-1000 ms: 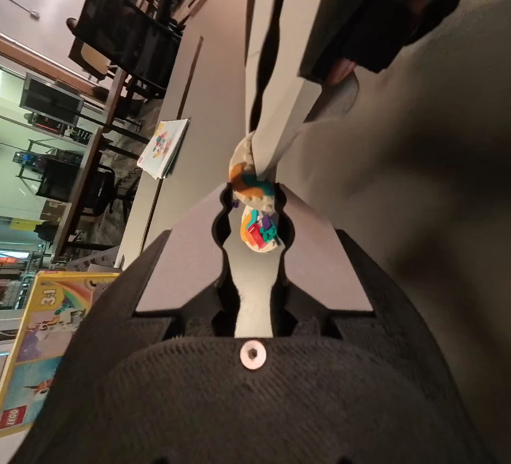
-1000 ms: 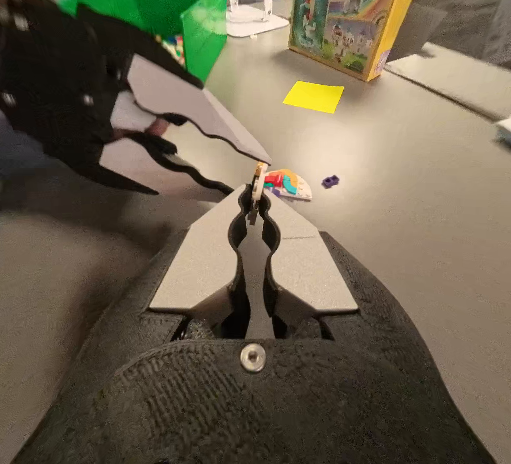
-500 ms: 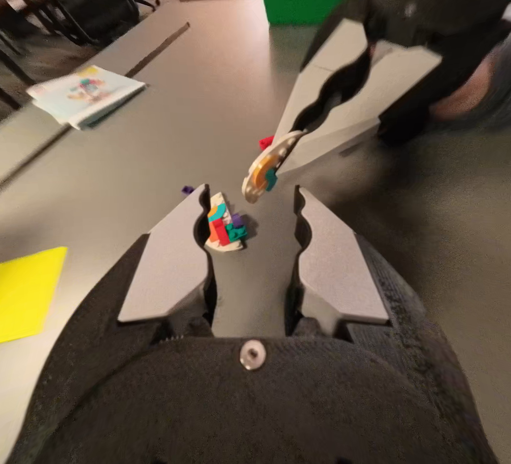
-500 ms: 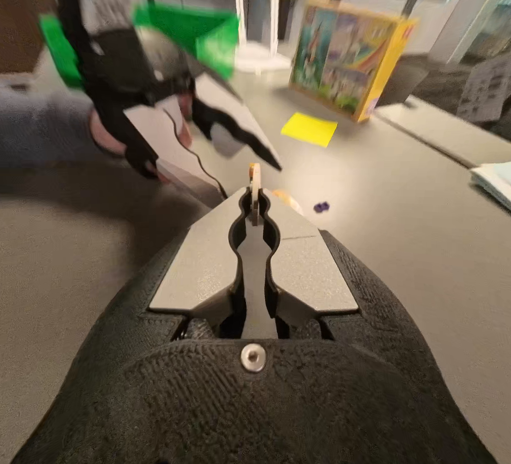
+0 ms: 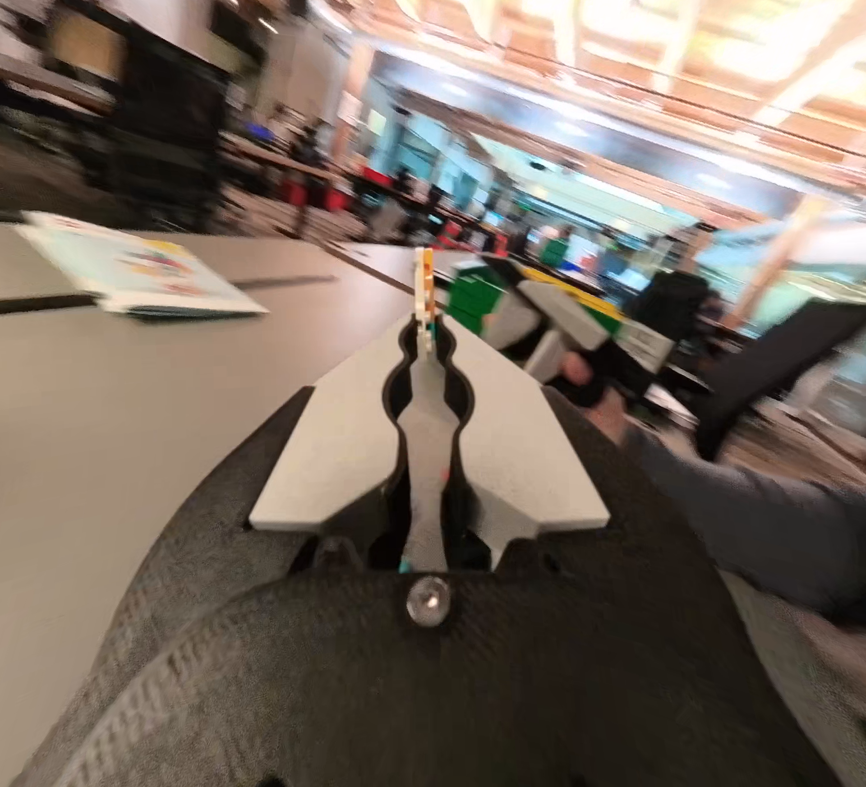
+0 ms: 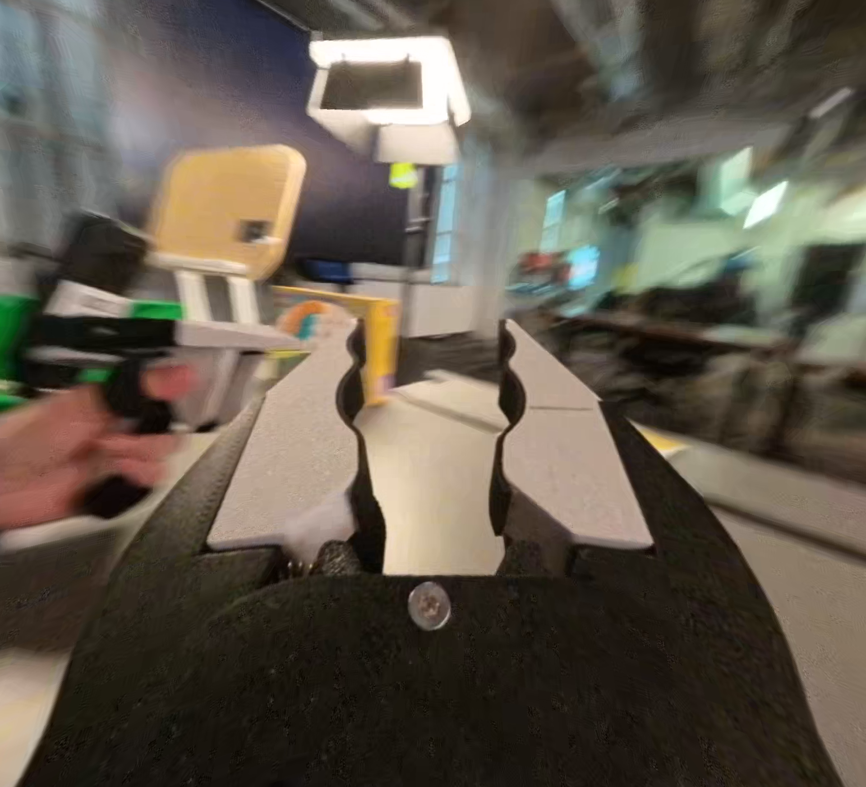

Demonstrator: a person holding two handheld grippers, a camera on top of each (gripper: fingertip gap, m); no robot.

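Observation:
My left gripper (image 5: 425, 324) is shut on a thin white brick plate with orange and teal parts (image 5: 424, 282), which stands upright out of the fingertips above the grey table (image 5: 140, 413). The right wrist view shows the same plate (image 6: 304, 319) at the tip of the left gripper (image 6: 290, 343). My right gripper (image 6: 429, 333) is open with nothing between its fingers. It also shows in the left wrist view (image 5: 539, 324), open, a little ahead and to the right. Both views are blurred by motion.
A booklet (image 5: 140, 272) lies on the table at the left. A green bin (image 5: 473, 300) stands behind the grippers. A yellow toy box (image 6: 379, 352) stands ahead of my right gripper. A person's hand (image 6: 61, 450) and grey sleeve (image 5: 750, 530) hold the grippers.
My right gripper has opened and no longer holds the round plate. My left gripper, open half a second ago, has shut on a white, orange and teal plate. Both views have swung up from the table.

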